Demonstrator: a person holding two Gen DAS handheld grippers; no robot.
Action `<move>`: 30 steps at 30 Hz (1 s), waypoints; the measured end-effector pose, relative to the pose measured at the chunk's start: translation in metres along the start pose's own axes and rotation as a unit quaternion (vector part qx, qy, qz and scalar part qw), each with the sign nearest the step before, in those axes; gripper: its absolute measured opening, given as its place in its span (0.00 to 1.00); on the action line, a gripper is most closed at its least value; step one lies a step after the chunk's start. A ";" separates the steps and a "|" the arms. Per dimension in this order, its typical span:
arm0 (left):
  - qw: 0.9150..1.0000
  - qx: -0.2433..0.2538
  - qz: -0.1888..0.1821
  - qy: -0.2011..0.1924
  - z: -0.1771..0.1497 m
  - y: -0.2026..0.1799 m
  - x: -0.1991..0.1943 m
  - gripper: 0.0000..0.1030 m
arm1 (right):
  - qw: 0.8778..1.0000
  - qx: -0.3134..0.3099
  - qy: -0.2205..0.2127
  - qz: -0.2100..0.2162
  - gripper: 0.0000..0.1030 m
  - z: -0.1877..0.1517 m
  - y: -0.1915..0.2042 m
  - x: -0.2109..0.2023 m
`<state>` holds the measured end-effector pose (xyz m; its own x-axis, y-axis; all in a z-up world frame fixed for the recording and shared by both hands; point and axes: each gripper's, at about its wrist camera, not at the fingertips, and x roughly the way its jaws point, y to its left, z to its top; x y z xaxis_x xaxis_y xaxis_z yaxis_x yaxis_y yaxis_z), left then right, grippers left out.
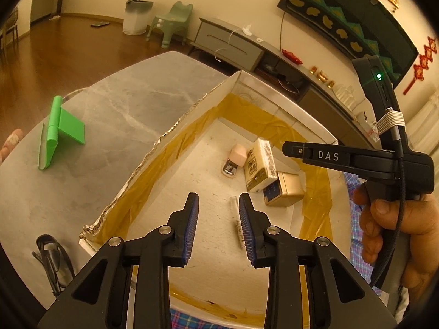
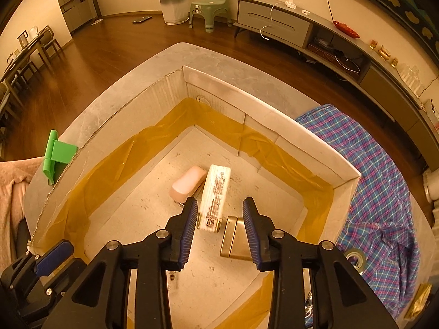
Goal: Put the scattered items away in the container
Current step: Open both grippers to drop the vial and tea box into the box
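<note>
A white cardboard box [image 1: 153, 148] with yellow tape inside stands on the grey table; it also shows in the right wrist view [image 2: 301, 142]. Inside lie a pink stapler [image 1: 237, 156] [image 2: 188, 182], a tissue pack [image 1: 259, 164] [image 2: 215, 194], a gold case [image 1: 285, 192] [image 2: 237, 237] and a clear tube [image 1: 238, 224]. My left gripper [image 1: 218, 200] is open and empty above the box floor, right beside the tube. My right gripper [image 2: 221, 204] is open and empty above the tissue pack and gold case. A green stand [image 1: 61, 131] [image 2: 56, 156] sits on the table left of the box.
Black glasses [image 1: 52, 257] lie on the table near the box's near left corner. A blue plaid cloth [image 2: 370, 181] lies right of the box, with a tape roll [image 2: 355, 257] beside it. A pink cloth [image 2: 11, 192] is at far left.
</note>
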<state>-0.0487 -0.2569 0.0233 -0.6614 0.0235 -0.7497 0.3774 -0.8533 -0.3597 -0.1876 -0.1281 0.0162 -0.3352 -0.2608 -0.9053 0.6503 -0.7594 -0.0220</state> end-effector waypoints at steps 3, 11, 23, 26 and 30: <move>1.000 0.005 0.005 -0.001 0.000 -0.002 0.000 0.32 | 1.000 0.000 0.001 0.003 0.40 -0.002 -0.001 -0.002; 1.000 0.013 0.012 -0.004 -0.002 -0.003 0.001 0.33 | 1.000 -0.003 0.001 0.007 0.42 -0.015 -0.001 -0.012; 1.000 0.015 0.001 -0.024 -0.005 -0.004 -0.006 0.36 | 0.996 0.002 -0.057 0.063 0.47 -0.055 -0.002 -0.055; 0.999 0.020 -0.004 -0.032 -0.008 -0.005 -0.010 0.36 | 0.994 -0.002 -0.085 0.075 0.46 -0.069 -0.002 -0.068; 0.998 0.031 -0.016 -0.050 -0.012 -0.010 -0.019 0.36 | 0.988 0.000 -0.119 0.098 0.46 -0.091 -0.005 -0.085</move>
<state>-0.0321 -0.2429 0.0345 -0.7350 0.0011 -0.6781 0.3163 -0.8840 -0.3443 -0.0998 -0.0479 0.0548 -0.3537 -0.5366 -0.7661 0.7192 -0.6797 0.1441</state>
